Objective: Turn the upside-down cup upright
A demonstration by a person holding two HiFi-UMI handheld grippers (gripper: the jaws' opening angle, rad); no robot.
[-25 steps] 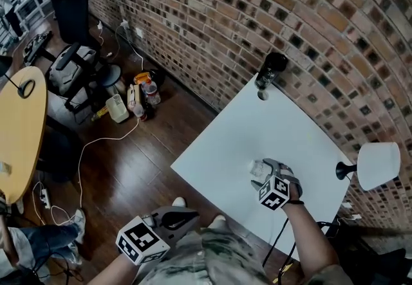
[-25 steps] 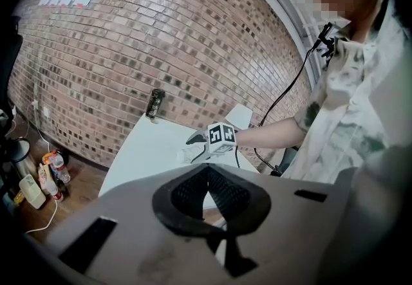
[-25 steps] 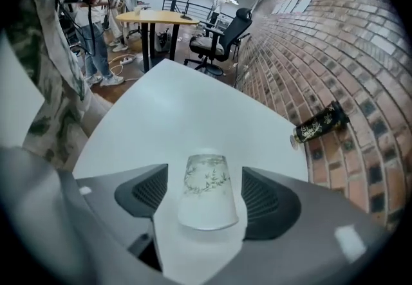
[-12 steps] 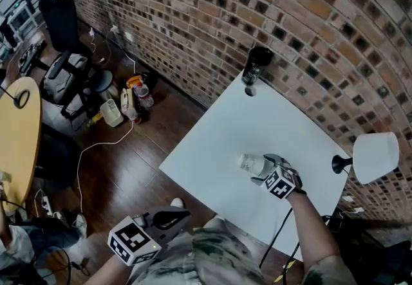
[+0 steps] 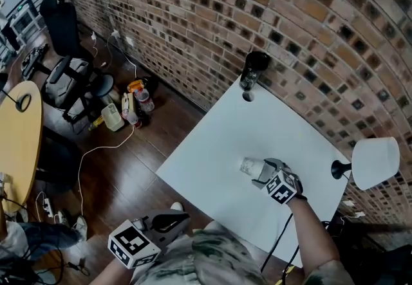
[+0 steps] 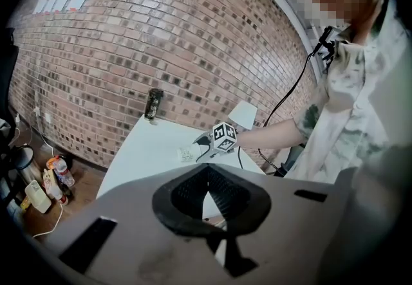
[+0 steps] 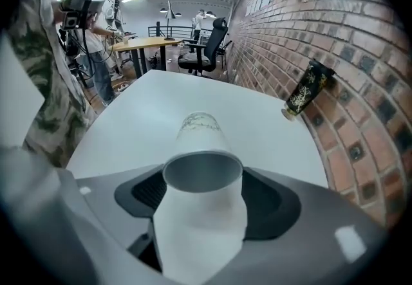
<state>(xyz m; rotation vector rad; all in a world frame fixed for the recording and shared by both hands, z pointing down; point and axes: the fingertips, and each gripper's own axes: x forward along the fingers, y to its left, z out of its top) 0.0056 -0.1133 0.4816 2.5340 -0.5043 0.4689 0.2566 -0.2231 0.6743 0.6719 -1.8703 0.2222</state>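
Observation:
A white paper cup [image 5: 252, 166] with faint print lies tipped on its side on the white table [image 5: 212, 129]. My right gripper [image 5: 262, 171] comes down on it steeply, jaws closing. In the right gripper view the cup [image 7: 199, 142] has its wide grey round end between the pads [image 7: 145, 193], filling the gap, and its narrow printed end points away. The right gripper [image 7: 203, 190] is shut on it. My left gripper [image 5: 183, 216] hangs off the table's near edge, shut and empty. From the left gripper view, the cup [image 6: 185, 155] and right gripper [image 6: 199, 148] are far off.
A black printed can [image 5: 254, 68] stands at the table's far corner by the brick wall. A white lamp [image 5: 373, 161] on a black base sits at the right edge. On the wooden floor to the left are office chairs, bottles, cables and a yellow round table [image 5: 19, 136].
The right gripper has rolled and shifted slightly left, and the cup now sticks out farther left of its jaws, lying over. The left gripper has hardly moved.

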